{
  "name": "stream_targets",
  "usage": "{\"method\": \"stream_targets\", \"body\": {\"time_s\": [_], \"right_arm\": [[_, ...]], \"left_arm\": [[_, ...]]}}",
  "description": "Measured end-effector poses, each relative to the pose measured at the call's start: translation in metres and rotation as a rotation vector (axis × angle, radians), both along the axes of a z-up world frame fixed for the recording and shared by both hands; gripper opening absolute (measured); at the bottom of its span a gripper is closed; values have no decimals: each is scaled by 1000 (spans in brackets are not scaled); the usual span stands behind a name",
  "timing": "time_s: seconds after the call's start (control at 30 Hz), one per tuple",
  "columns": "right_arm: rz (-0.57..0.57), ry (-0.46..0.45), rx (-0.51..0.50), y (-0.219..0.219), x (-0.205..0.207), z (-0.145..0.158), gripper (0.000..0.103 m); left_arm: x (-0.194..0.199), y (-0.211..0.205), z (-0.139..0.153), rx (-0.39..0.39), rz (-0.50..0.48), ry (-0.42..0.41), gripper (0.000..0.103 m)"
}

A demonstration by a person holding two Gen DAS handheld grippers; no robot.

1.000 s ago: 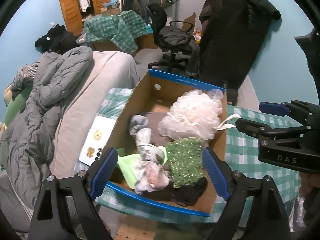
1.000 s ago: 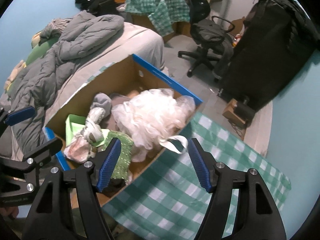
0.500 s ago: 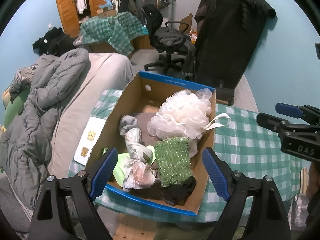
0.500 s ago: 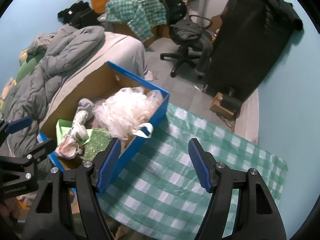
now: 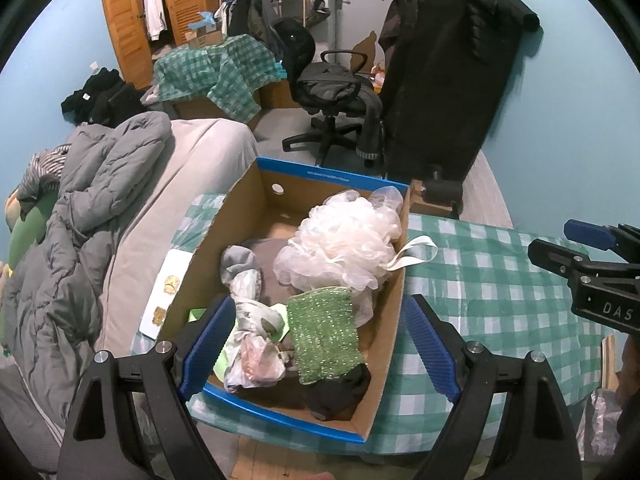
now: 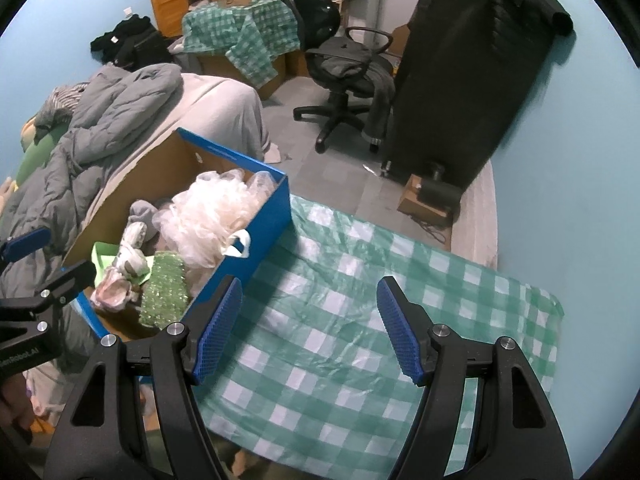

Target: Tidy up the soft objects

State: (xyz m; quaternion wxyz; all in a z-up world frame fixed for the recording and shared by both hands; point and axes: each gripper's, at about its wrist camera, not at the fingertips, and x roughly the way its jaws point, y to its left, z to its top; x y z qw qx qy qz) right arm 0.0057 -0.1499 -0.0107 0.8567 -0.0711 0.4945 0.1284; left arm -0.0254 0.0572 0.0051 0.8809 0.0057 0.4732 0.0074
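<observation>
Left gripper (image 5: pixel 318 344): 2 black arms ending in ribbed blue pads (image 5: pixel 208 346), standing wide apart and gripping nothing, hovering above the near end of the box.

Right gripper (image 6: pixel 310 326): same build, ribbed blue pads (image 6: pixel 398 330) spread wide with nothing between them, hanging over bare tablecloth to the right of the box.

Box (image 5: pixel 390 332): rectangular cardboard, brown inside, blue outside, 1 round hole in the far wall; sitting on the left part of the tablecloth, beside the bed.

Contents, all soft and lying inside the box:
- Bath sponge (image 5: pixel 344 248): puffy white mesh ball filling the far right corner, its flat white ribbon loop (image 5: pixel 412 252) draping over the right wall.
- Green cloth (image 5: pixel 324 338): knobbly, glittering knit rectangle, lying against the sponge's near side.
- Dark cloth (image 5: pixel 338 394): black, crumpled, sitting in the near right corner, partly under the green cloth.
- Patterned cloth (image 5: pixel 252 328): pale, twisted and bunched, lying left of the green cloth.
- Grey sock (image 5: pixel 238 266): rounded, fuzzy, resting at the far end of that bundle.
- Light green sheet (image 6: pixel 102 254): smooth, flat-edged, showing under the bundle.

Tablecloth (image 6: pixel 360 320): glossy, wrinkled green-and-white check.

Bed (image 5: pixel 192 184): beige cover, with a grey quilted duvet (image 5: pixel 72 232) heaped in folds.

Office chair (image 5: pixel 332 92): black, wheeled, standing on the floor beyond the box.
</observation>
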Motion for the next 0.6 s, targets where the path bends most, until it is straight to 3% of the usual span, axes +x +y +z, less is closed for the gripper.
{"method": "stream_targets", "body": {"time_s": [0.6], "right_arm": [[-4,-4,-3,-10,0,3,70]], "left_arm": [[1,-15,1,20,-16,-8,88]]}}
